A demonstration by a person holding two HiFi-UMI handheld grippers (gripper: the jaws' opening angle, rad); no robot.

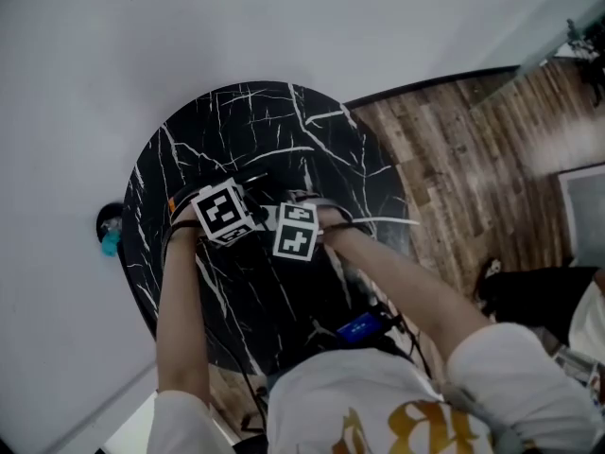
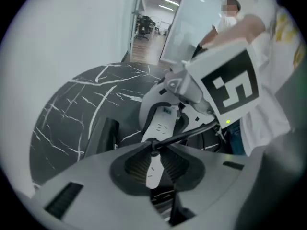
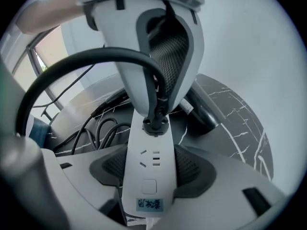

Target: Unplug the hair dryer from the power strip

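Note:
A white power strip (image 3: 148,176) lies on the round black marble table (image 1: 265,121). My right gripper (image 3: 148,169) is shut on it, with a pad pressed against each long side. A black plug (image 3: 156,123) sits in the strip's far socket, and its thick black cable (image 3: 72,68) arcs away to the left. My left gripper (image 2: 153,145) reaches down from above and is shut on that plug; its pale fingers (image 3: 144,80) stand over the socket. The black hair dryer (image 3: 204,111) lies on the table just beyond the strip. In the head view both marker cubes hide the jaws.
Loose black cable coils (image 3: 96,128) lie on the table left of the strip. The table edge (image 1: 142,291) is close on the near side, with wood floor (image 1: 473,159) to the right. A small blue and black object (image 1: 111,235) sits on the floor by the table. A person (image 2: 230,13) stands in the background.

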